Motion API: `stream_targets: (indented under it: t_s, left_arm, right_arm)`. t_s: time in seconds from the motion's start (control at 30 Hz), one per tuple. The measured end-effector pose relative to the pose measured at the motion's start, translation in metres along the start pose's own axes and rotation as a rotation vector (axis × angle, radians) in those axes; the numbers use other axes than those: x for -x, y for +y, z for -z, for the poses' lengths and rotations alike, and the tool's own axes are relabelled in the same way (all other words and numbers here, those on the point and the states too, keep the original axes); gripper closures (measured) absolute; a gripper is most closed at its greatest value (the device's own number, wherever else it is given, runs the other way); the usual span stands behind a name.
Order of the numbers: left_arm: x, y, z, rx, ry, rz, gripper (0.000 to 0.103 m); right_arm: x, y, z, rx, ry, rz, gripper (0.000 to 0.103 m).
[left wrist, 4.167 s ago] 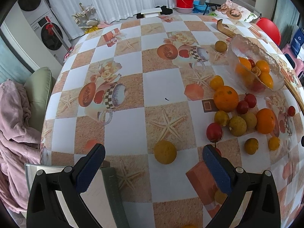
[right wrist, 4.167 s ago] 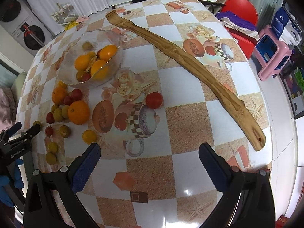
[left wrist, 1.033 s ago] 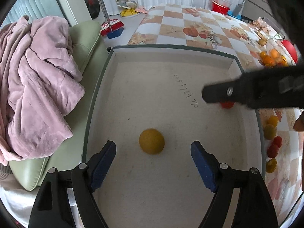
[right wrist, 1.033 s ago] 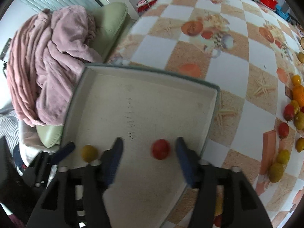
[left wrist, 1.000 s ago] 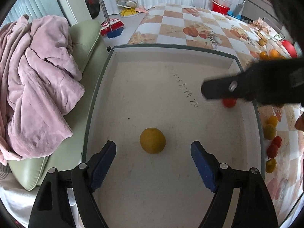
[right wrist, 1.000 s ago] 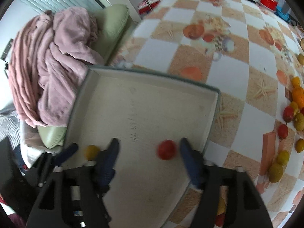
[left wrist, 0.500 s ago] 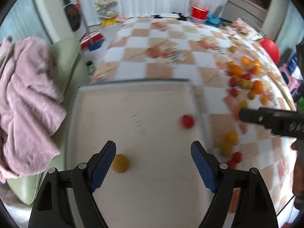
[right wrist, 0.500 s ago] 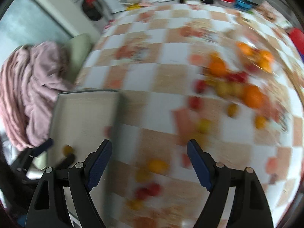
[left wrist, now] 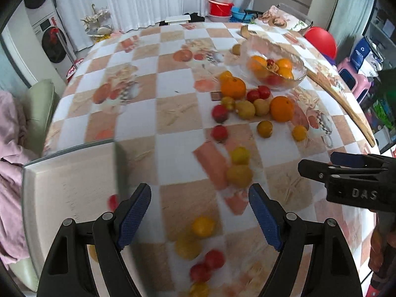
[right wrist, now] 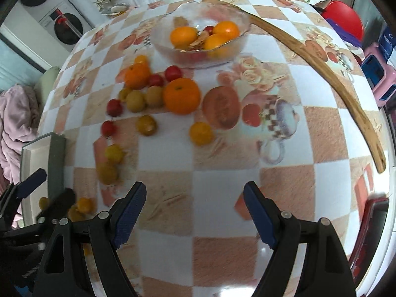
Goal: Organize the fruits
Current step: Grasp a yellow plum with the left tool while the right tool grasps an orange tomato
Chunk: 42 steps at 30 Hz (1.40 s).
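Several loose fruits lie on the checkered table: a large orange [left wrist: 282, 108] [right wrist: 182, 95], red fruits [left wrist: 219, 132] and yellow-green ones [left wrist: 239, 175]. A glass bowl [left wrist: 294, 60] [right wrist: 168, 33] holds oranges. A white tray [left wrist: 61, 183] [right wrist: 37, 148] at the table's left edge holds a red fruit [left wrist: 112, 201]. My left gripper [left wrist: 200, 214] is open and empty above the table next to the tray. My right gripper [right wrist: 194, 211] is open and empty over bare tablecloth; it also shows in the left wrist view [left wrist: 329, 164].
A long wooden stick [right wrist: 319, 57] lies across the right side of the table. A pink blanket [left wrist: 10, 148] lies on a green chair at the left. A red chair [left wrist: 320, 38] and a pink stool [right wrist: 381, 81] stand beyond the right edge.
Both grippers let go of their fruits in the tray, then swung right, from over the tray to over the table. The views are blurred by motion.
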State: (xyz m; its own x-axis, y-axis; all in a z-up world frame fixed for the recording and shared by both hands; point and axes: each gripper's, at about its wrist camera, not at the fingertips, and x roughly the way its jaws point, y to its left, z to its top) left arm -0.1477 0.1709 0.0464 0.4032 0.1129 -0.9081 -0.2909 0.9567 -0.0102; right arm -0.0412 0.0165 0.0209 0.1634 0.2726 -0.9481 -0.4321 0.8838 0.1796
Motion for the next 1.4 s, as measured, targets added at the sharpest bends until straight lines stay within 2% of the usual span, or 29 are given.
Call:
stream_targets:
  t_s: [0.37,0.43,0.6,0.67,0.73,0.77,0.8,0.87,0.93,1.07,1.4]
  left_arm:
    - [-0.039,-0.027,-0.011,0.005,0.037,-0.044,0.021]
    - [-0.043,-0.028,-0.01,0.013,0.045,-0.057,0.021]
    - [-0.048,-0.028,-0.009,0.039,0.057,-0.06,0.022]
    - [-0.047,-0.028,-0.009,0.044,0.052,-0.04,0.033]
    - [-0.045,-0.03,-0.009,0.039,0.045,-0.036,0.052]
    - [-0.044,-0.032,-0.009,0.034,0.04,-0.026,0.06]
    - [-0.042,-0.035,-0.009,0.032,0.04,0.005,0.073]
    - [-0.04,-0.037,-0.009,0.025,0.039,0.013,0.073]
    - [-0.037,-0.034,-0.008,0.048,0.034,0.051,0.073]
    - [-0.023,-0.026,-0.009,0.077,0.008,0.081,0.073]
    - [0.013,0.009,0.0,0.13,-0.04,0.07,0.073]
  right_arm:
    - [-0.018,-0.003,-0.028,0.092,-0.028,0.0,0.02]
    - [-0.02,0.0,-0.032,0.118,-0.033,0.001,0.027]
    - [-0.024,0.01,-0.035,0.169,-0.046,0.037,0.036]
    - [-0.024,0.012,-0.036,0.186,-0.054,0.059,0.045]
    - [-0.024,0.013,-0.036,0.207,-0.063,0.077,0.067]
    - [-0.023,0.011,-0.036,0.207,-0.063,0.07,0.074]
    - [-0.022,0.009,-0.036,0.198,-0.06,0.054,0.081]
    - [-0.02,0.002,-0.039,0.157,-0.05,0.009,0.081]
    - [-0.017,-0.005,-0.039,0.112,-0.047,-0.031,0.081]
    - [-0.008,-0.008,-0.033,0.091,-0.045,-0.063,0.081]
    - [0.01,0.016,-0.021,0.106,-0.046,-0.121,0.081]
